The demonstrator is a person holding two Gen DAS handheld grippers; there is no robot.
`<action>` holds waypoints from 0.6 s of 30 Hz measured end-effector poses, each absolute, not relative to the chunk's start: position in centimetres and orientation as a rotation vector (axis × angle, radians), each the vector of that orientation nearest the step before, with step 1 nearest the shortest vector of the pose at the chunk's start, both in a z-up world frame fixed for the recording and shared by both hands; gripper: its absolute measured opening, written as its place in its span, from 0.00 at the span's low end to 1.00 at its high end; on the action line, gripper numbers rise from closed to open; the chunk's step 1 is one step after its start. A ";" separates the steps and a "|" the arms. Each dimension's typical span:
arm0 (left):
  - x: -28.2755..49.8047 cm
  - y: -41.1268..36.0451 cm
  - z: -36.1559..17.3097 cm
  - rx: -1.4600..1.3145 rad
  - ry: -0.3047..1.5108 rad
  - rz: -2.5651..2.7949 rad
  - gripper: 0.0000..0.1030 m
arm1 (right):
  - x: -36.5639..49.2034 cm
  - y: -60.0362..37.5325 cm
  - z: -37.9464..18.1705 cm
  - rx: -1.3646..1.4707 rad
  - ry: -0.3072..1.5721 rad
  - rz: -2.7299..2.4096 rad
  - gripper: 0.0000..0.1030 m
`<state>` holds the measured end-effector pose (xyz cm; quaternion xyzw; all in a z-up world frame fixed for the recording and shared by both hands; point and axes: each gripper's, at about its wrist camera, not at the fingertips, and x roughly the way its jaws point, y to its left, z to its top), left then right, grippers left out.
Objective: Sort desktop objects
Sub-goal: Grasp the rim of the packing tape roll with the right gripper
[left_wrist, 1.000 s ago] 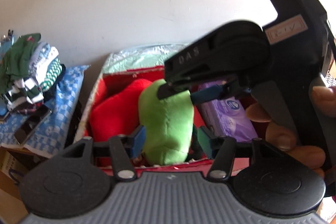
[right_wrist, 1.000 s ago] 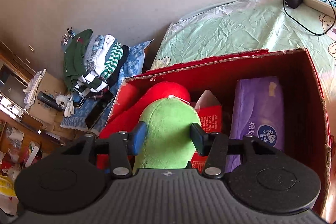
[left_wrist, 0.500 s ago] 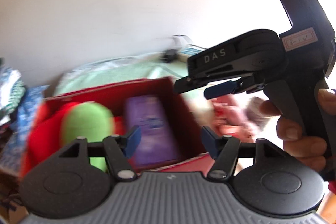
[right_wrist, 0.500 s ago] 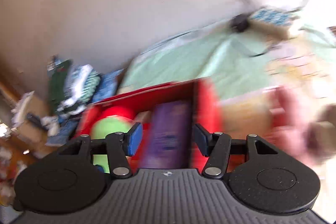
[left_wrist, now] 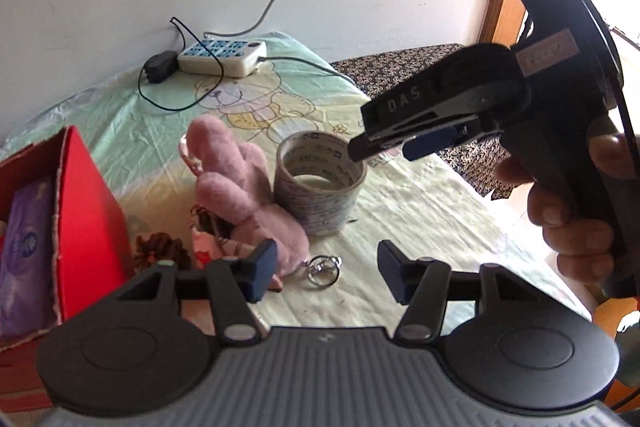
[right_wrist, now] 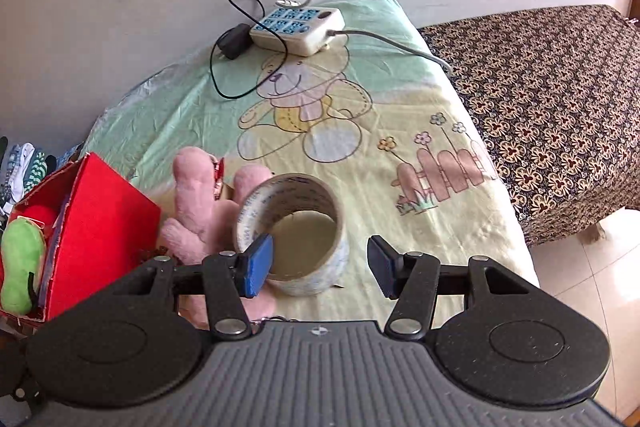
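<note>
A roll of packing tape stands on the bear-print tablecloth, with a pink plush rabbit lying against its left side. A metal key ring lies at the plush's near end. The red cardboard box at the left holds a purple tissue pack and a green plush. My left gripper is open and empty above the key ring. My right gripper is open and empty just above the tape; it also shows in the left wrist view.
A white and blue power strip with a black adapter and cables lies at the back of the table by the wall. A brown patterned bed stands to the right of the table. Folded clothes lie far left.
Both grippers have swung right, from over the red box with its green plush to over the tape and pink plush. Both stay open and empty.
</note>
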<state>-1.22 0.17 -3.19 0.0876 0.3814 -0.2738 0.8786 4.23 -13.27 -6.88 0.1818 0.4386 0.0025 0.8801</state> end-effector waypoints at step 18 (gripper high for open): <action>5.9 -5.0 -5.2 0.007 0.903 -0.453 0.43 | 9.6 -16.1 -9.1 0.334 0.961 0.168 0.56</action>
